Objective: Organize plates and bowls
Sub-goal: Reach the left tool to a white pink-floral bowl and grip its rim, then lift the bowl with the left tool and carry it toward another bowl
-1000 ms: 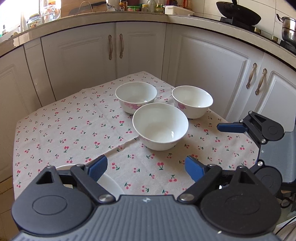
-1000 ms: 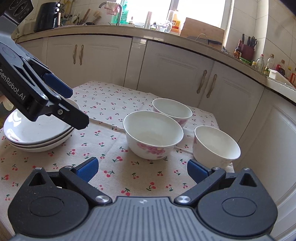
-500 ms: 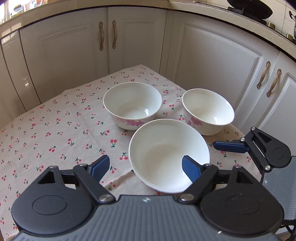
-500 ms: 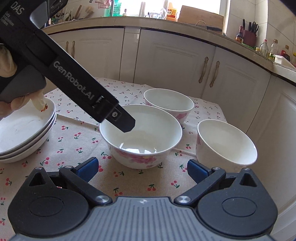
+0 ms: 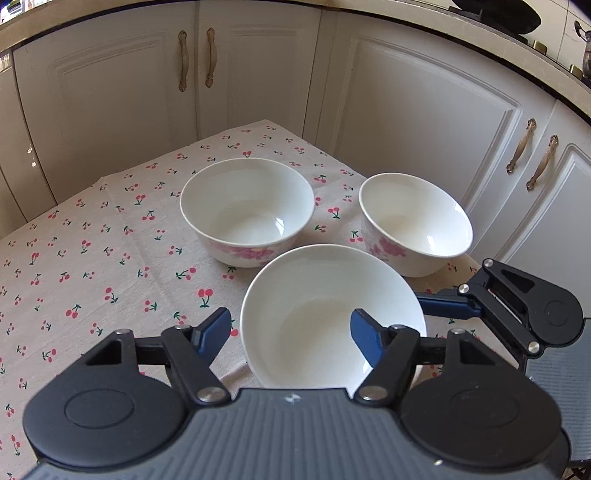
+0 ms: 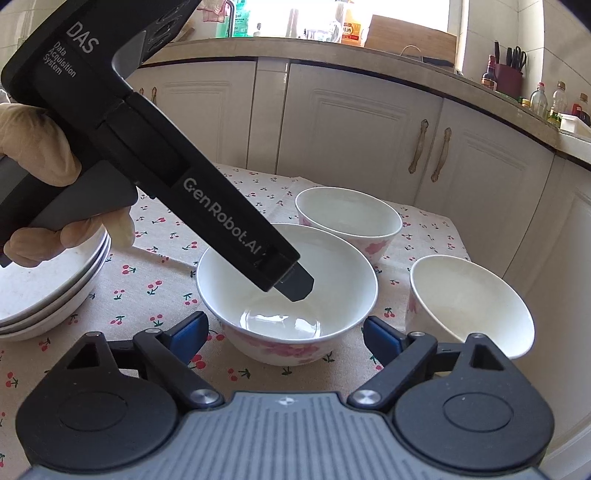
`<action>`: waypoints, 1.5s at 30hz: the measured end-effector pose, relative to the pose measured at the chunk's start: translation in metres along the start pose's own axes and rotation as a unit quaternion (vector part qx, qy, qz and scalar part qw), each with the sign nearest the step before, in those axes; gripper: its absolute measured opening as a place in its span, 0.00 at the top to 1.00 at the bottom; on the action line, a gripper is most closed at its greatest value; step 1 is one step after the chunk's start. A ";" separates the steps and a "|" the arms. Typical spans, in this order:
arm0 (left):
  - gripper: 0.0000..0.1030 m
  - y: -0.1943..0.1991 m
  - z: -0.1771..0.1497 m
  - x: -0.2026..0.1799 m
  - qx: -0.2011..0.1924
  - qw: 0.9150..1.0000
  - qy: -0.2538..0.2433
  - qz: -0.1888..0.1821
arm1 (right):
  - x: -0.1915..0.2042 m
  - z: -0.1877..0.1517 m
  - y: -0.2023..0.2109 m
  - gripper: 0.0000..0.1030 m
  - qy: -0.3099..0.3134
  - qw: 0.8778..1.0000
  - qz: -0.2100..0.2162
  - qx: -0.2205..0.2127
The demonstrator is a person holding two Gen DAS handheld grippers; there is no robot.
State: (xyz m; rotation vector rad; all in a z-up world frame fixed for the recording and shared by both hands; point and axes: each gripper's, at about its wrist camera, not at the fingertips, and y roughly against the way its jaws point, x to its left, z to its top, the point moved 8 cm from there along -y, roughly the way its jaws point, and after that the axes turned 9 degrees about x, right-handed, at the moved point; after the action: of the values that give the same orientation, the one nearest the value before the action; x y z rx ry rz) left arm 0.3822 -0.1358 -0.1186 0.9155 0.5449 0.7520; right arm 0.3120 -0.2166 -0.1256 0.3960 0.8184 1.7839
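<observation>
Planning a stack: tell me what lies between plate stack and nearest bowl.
Bare cherry-print tablecloth lies between plate stack and nearest bowl, per the right wrist view; the left gripper reaches across above.

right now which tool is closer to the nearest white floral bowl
Left. The left tool straddles the white floral bowl's rim, one finger inside; the right tool hangs just short of it.

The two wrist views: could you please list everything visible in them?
Bowls: three, white with pink flowers, on the tablecloth.
Plates: three stacked, white, table's left side.
Tablecloth: one, beige with cherries, covering the table.
Cabinets: cream, brass handles, behind the table.
Bottles: several, on the counter.
Wok: one, black, on the counter.
Gloved hand: one, beige, holding the left tongs.
Left tongs: black, blue pads, straddling the nearest bowl rim, just been closing.
Right tongs: same colours, flanking that bowl, just been closing.
</observation>
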 end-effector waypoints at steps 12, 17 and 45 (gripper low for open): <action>0.37 -0.002 0.000 -0.002 -0.001 1.000 0.002 -0.020 | -0.003 0.002 0.000 0.14 -0.008 1.000 0.002 0.002; 0.37 0.001 -0.002 -0.003 0.000 1.000 -0.001 -0.018 | -0.002 0.002 0.002 0.14 -0.006 1.000 0.004 0.006; 0.37 0.057 -0.050 -0.069 -0.028 0.999 -0.012 -0.028 | 0.016 -0.031 0.096 0.14 0.016 1.000 0.017 -0.001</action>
State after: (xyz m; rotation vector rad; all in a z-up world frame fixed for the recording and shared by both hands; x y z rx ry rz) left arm 0.2849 -0.1415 -0.0885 0.8528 0.5236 0.7027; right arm 0.2208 -0.2298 -0.0826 0.3828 0.8368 1.8257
